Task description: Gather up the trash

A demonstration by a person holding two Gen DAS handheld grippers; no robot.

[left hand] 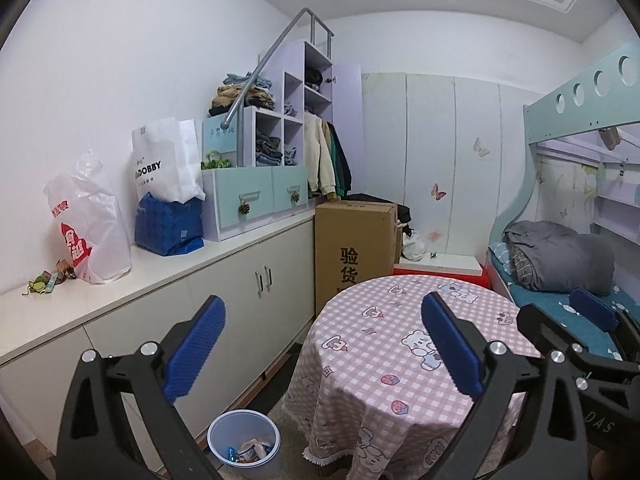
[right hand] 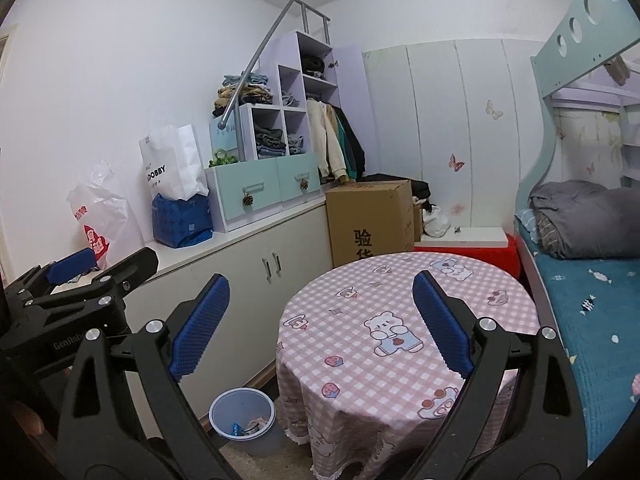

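Trash was seen already lying in the small bin on the floor at the near left foot of the round table: crumpled wrappers and a blue packet, no more than a shallow layer at the bottom. The table top, covered by a pink checked cloth with cartoon bears, was found bare, so that part of the work was judged done. A small heap of scraps was still left on the long counter at the far left, beside a white plastic bag, and it was judged to be what remained to be gathered. The left gripper was held with its blue pads spread wide and nothing between them; the right gripper was likewise spread and empty. Both were kept above the near edge of the table, well apart from the scraps. On a white paper bag the letters "DOBBY" were read, with more hidden at the start. Red Chinese print was carried by the plastic bag but could not be made out. On the cardboard box the characters "验货" were printed. "GenRob" was partly legible on the body of the left gripper in the right wrist view.
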